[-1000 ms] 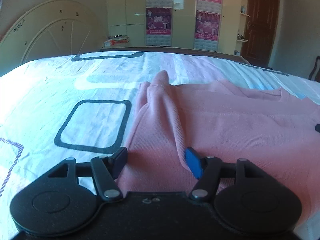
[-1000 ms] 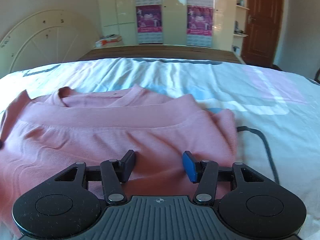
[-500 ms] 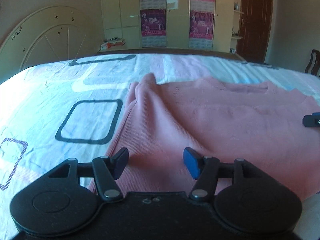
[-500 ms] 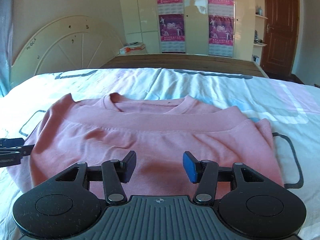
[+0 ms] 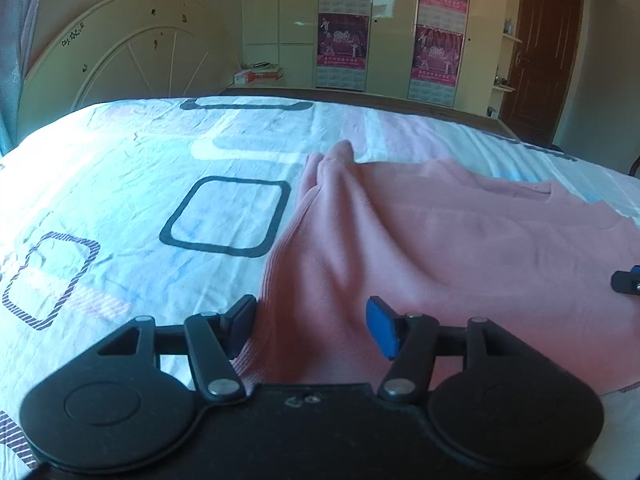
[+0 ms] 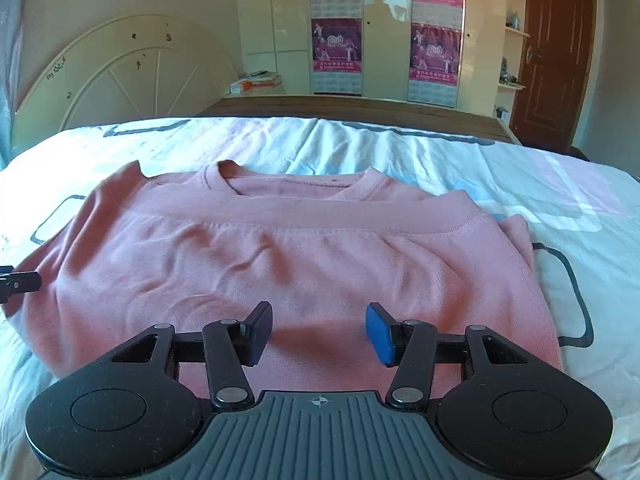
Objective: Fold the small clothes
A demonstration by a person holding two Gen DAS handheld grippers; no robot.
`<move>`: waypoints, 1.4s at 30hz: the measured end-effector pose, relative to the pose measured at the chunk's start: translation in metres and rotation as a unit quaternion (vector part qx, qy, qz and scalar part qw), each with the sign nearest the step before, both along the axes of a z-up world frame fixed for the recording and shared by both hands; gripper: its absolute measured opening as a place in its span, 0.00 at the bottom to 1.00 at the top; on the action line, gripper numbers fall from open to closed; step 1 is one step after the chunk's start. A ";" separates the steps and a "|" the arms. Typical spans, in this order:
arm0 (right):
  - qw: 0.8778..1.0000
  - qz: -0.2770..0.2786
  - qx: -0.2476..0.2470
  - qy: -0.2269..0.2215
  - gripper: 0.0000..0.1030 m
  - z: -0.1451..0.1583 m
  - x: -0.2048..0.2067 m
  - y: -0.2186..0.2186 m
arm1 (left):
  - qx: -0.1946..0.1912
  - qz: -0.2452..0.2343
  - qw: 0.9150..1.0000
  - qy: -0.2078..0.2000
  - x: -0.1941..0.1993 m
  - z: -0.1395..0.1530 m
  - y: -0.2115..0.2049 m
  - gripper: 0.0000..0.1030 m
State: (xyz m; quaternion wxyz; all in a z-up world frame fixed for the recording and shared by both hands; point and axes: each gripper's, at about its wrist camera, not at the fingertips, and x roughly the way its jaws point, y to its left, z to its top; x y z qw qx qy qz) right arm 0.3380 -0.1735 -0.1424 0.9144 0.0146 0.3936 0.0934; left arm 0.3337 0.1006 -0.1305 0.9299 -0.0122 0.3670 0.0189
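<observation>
A pink sweater (image 6: 304, 264) lies flat on the bed, its lower part folded up to a straight band just below the collar (image 6: 296, 184). My right gripper (image 6: 319, 330) hovers open over the sweater's near edge with nothing between its fingers. In the left wrist view the same sweater (image 5: 440, 248) fills the right half, a bunched ridge running back to a sleeve tip (image 5: 340, 152). My left gripper (image 5: 310, 326) stands open above the sweater's near left corner, gripping nothing. Each view shows the other gripper's tip at its edge: the right gripper (image 5: 626, 282) and the left gripper (image 6: 20, 282).
The white bedsheet (image 5: 120, 200) with dark square outlines spreads to the left and beyond the sweater. A round cream headboard (image 6: 120, 80) stands at the left. Behind the bed's wooden far edge (image 6: 360, 108) are a wardrobe with posters (image 6: 336, 44) and a brown door (image 6: 556, 52).
Both grippers have drawn back and risen a little from the sweater, so more of it shows. The left jaws have narrowed slightly. The sweater lies as before.
</observation>
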 end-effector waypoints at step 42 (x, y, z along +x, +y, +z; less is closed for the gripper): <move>1.000 0.027 0.012 0.004 0.69 0.009 -0.041 0.044 | -0.062 -0.011 0.992 0.113 -0.016 -0.012 -0.018 0.80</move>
